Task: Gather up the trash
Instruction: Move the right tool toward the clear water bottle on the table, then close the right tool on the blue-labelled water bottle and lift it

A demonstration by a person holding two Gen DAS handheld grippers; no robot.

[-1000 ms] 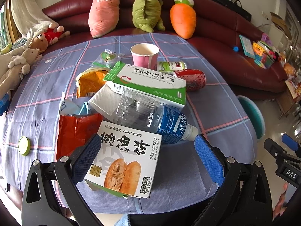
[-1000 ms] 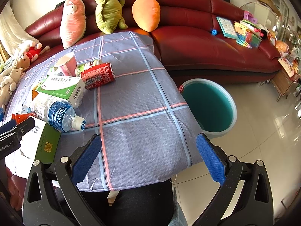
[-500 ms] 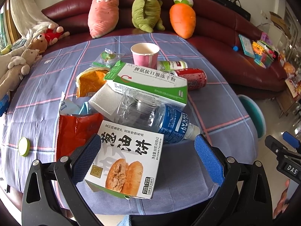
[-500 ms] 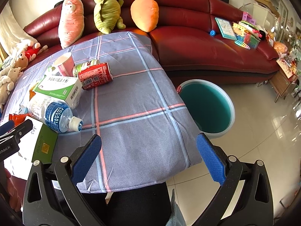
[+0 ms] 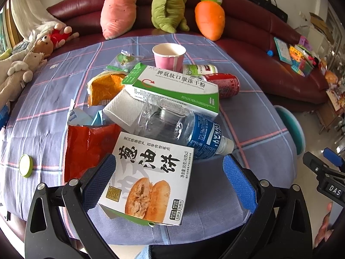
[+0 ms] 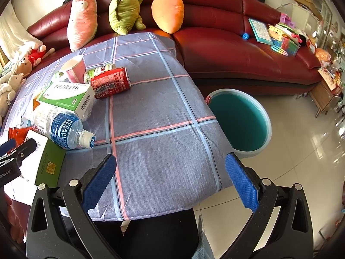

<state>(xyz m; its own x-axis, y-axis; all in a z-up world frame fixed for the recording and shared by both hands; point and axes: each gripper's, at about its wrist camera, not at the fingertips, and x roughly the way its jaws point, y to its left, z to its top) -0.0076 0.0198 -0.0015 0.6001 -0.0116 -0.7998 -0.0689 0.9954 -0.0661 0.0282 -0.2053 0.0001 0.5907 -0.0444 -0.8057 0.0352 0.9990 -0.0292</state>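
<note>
Left gripper (image 5: 169, 178) has its fingers spread wide around the scallion pancake box (image 5: 148, 179) at the worktop's (image 6: 163, 164) near edge, the left pad looks like it's touching, nothing clamped. Pocari Sweat bottle (image 5: 183, 129) lies just behind the box, red snack bag (image 5: 86, 149) to its left. Right gripper (image 6: 170, 180) is released too, over bare cloth, with the teal bin (image 6: 239, 120) on the floor right of the box.
</note>
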